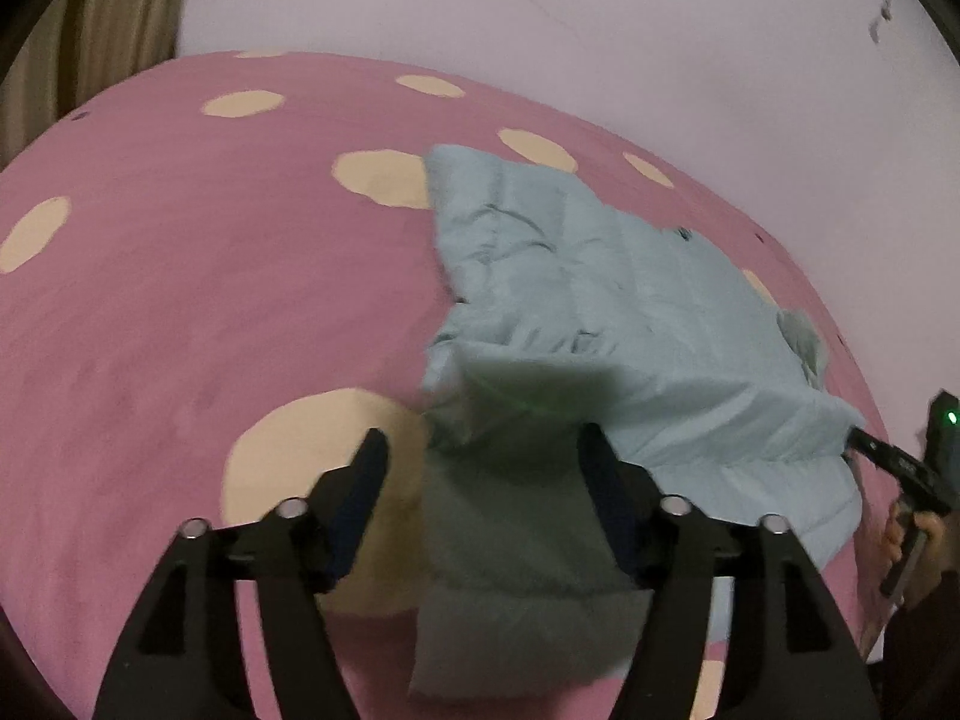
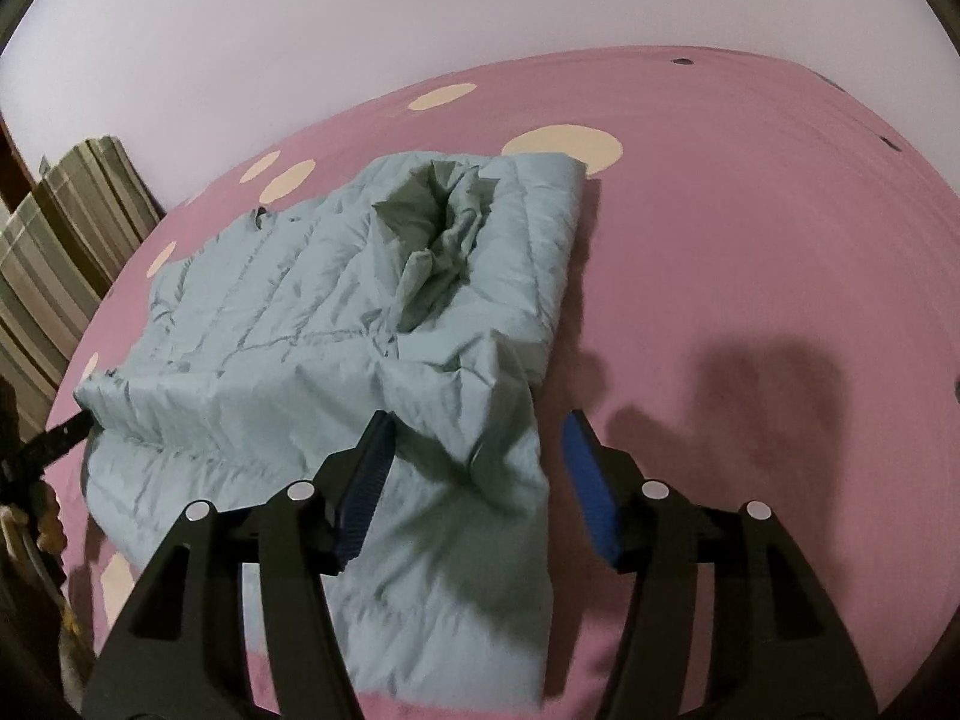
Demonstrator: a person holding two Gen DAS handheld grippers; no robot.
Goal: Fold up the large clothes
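A pale blue quilted puffer jacket [image 1: 600,300] lies partly folded on the pink bed cover [image 1: 180,300]. It also shows in the right wrist view [image 2: 288,324], with its grey-green hood [image 2: 438,228] bunched on top. My left gripper [image 1: 480,438] is open, its jaws on either side of the jacket's near left corner, which looks raised and blurred. My right gripper [image 2: 477,426] is open over the jacket's near right corner; the fabric lies between the fingers [image 2: 585,480], not pinched. The right gripper also appears at the far right of the left wrist view [image 1: 888,456].
The bed cover [image 2: 750,240] is pink with cream dots. A plain wall [image 1: 540,12] stands behind the bed. Striped curtains [image 2: 54,252] hang at the left. The person's hand [image 1: 918,540] shows at the right edge.
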